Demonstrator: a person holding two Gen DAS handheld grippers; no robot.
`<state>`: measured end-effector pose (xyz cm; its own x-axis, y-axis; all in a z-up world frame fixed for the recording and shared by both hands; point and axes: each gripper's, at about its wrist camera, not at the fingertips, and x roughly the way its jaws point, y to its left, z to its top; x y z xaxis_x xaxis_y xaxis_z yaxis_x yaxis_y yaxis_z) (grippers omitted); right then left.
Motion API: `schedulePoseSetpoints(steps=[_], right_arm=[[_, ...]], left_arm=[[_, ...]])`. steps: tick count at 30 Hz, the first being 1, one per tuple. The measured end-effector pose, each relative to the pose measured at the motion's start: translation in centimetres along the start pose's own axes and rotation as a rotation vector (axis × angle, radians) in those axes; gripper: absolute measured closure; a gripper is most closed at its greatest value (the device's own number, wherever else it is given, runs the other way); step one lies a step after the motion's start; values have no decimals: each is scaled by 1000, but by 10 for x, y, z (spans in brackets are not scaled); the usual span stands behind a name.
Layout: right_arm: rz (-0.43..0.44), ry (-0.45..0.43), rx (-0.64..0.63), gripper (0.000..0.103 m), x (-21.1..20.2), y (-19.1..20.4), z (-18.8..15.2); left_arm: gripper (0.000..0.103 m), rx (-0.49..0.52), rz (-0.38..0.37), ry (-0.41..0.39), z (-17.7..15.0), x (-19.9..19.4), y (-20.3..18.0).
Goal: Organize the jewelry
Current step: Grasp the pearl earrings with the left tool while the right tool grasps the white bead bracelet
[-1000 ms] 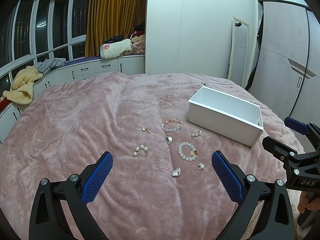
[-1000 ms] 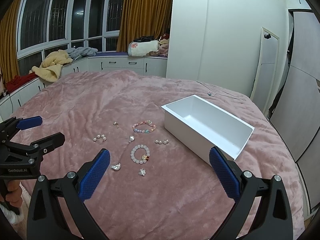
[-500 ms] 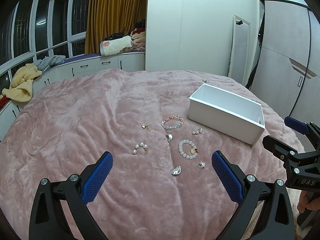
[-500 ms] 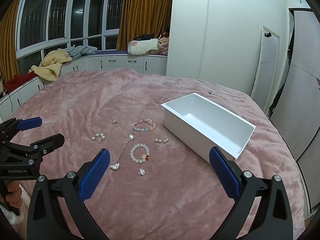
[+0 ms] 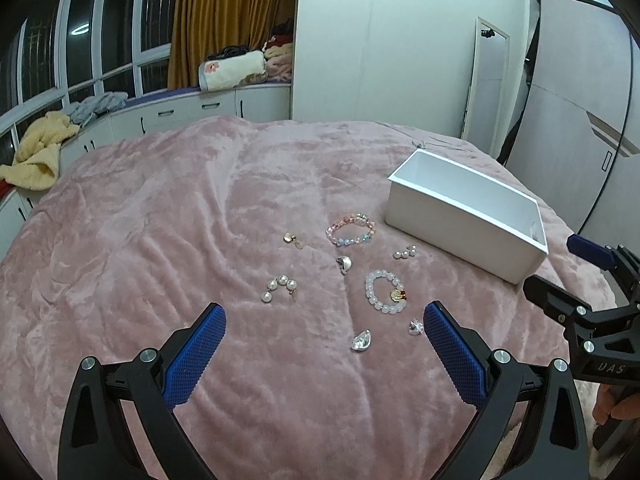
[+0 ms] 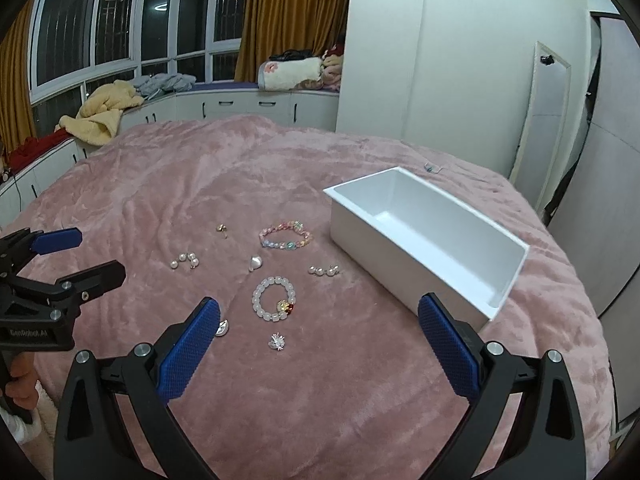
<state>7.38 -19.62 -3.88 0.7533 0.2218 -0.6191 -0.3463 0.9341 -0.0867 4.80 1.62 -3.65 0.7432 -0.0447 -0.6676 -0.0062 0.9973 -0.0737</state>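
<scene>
- Left wrist view: left gripper released, holding nothing, above pink bed; jewelry pieces, incl. white bead bracelet, scattered mid-bed beside white box.
- Right wrist view: right gripper released, empty; colored bracelet near box's left end.

Bracelets, earrings scattered beside empty white box.

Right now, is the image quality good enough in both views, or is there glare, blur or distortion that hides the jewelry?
Left wrist view: strong fisheye bending, dark corners, yet the white bead bracelet is sharp and the light is soft and even. Right wrist view: the same bending; the white box is bright but keeps its edges, and the colorful bracelet stays clear. The window glass shows a lamp reflection only.
</scene>
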Motion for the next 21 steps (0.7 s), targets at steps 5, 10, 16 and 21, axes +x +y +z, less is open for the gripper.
schedulePoseSetpoints(steps=[5,10,16,21], right_arm=[[47,54,13,13,30,-3,4],[104,114,50,17,68,-11,13],[147,184,59,29,114,-13,17],[185,239,58,37,149,-9,12]], left_arm=[[3,-3,-1,45,7,31,11],[3,-41,8,125,13,74,27],[3,-52,43,188,18,118,45],[5,-49,51,239,16,148,54]])
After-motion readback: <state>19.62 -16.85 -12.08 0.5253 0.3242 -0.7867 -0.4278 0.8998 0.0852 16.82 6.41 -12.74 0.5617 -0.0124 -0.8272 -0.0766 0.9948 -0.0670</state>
